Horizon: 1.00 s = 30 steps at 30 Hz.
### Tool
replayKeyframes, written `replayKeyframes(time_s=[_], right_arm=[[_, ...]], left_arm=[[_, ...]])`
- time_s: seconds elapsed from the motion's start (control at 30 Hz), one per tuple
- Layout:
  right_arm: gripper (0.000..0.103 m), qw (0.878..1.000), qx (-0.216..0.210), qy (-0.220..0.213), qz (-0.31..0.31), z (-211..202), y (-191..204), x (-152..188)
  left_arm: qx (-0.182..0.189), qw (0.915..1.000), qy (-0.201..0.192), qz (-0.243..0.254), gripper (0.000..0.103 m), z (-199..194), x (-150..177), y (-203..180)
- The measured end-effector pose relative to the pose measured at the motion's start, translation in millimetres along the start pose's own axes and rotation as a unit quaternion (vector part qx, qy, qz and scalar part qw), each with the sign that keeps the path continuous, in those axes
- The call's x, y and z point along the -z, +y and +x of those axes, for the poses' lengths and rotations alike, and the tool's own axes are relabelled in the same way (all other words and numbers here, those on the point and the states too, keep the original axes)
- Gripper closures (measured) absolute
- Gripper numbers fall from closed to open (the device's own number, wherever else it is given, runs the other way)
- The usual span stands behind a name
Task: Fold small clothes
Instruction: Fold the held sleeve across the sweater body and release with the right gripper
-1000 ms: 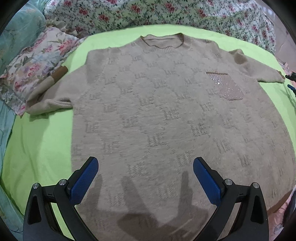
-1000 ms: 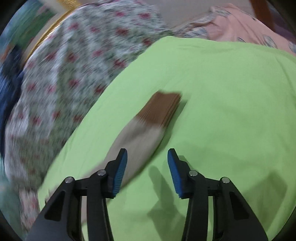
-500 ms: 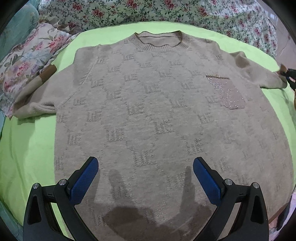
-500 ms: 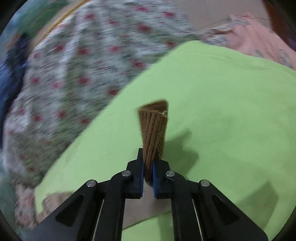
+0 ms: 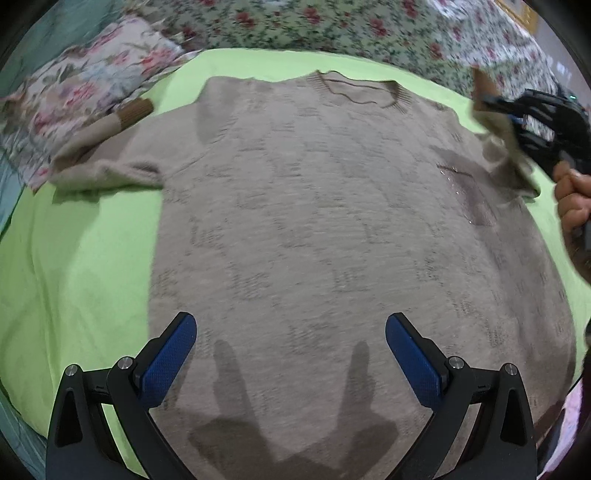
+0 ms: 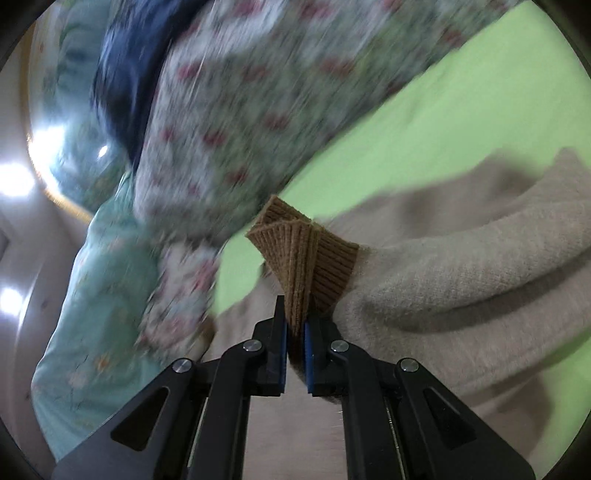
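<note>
A lime-green sheet [image 5: 74,266] covers the bed and bears a beige knit sweater [image 5: 332,221], spread face up with its neckline at the far side and its hem running out of frame beneath the left gripper [image 5: 290,354]. The sweater's lower right corner is cut off by the lens edge. Bare green sheet shows along the left of the sweater and in a narrow band past the collar; beyond that band lies a floral quilt [image 5: 332,26], with a floral pillow [image 5: 74,92] at the far left. The sweater's one sleeve [image 5: 107,147] lies bunched at that side, its brown ribbed cuff [image 5: 135,110] resting against the pillow's edge.

The left gripper hangs over the hem area with its blue pads wide apart and nothing between them, their shadows falling on the knit.

The right gripper [image 6: 295,328] is pinched tight on the other brown cuff [image 6: 303,258], which fans out crumpled above the pads while the raised sleeve [image 6: 461,280] arcs away to the right. In the right wrist view the background is badly smeared; a dark blue patch [image 6: 122,74] there may be cloth, though it is hard to tell.
</note>
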State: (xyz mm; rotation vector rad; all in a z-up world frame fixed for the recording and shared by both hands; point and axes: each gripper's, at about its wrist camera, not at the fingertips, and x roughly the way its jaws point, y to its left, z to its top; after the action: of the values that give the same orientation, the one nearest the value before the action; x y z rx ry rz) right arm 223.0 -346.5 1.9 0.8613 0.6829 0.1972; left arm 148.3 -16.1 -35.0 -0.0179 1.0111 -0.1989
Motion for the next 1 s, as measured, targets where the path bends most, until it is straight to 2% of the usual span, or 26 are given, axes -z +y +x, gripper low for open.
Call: replayKeyframes(time_s=[0.2,0.33,0.43,0.5,0.53,0.6,0.8,0.93,0.97,1.0], right_arm=[[0.095,0.996,-0.022,0.088,-0.020,88,39,43],[0.095,0.991,-0.024,0.125,-0.045,125,53,64],[0.090,0.986,-0.030,0.152,-0.054,144,55,72],[0.077,0.985,-0.030,0.168,-0.032,147,49,72],[0.072,0.985,-0.041,0.166,-0.022,140,45,71],[0.049,0.988,-0.043,0.147,-0.023,120,44,69],[0.045,0.998,-0.023,0.050,-0.044,19,36,51],[0.045,0.999,0.001,0.011,-0.032,-29,23,49],[0.045,1.000,0.007,0.005,-0.028,-39,19,50],[0.045,1.000,0.014,-0.001,-0.025,-48,14,50]], left_arm=[[-0.003,0.9998,-0.018,-0.001,0.001,-3,0,15],[0.024,0.9995,-0.015,-0.012,0.001,5,-8,19],[0.044,0.9987,-0.022,-0.013,0.001,12,-23,19],[0.051,0.9983,-0.023,-0.014,0.001,18,-34,18],[0.061,0.9977,-0.025,-0.016,0.001,22,-41,19],[0.079,0.9963,-0.024,-0.025,0.001,34,-56,20],[0.119,0.9920,-0.011,-0.041,0.001,73,-100,12],[0.149,0.9867,-0.024,-0.059,0.003,98,-126,8],[0.154,0.9856,-0.028,-0.064,0.009,103,-133,6],[0.157,0.9849,-0.032,-0.066,0.028,106,-138,5]])
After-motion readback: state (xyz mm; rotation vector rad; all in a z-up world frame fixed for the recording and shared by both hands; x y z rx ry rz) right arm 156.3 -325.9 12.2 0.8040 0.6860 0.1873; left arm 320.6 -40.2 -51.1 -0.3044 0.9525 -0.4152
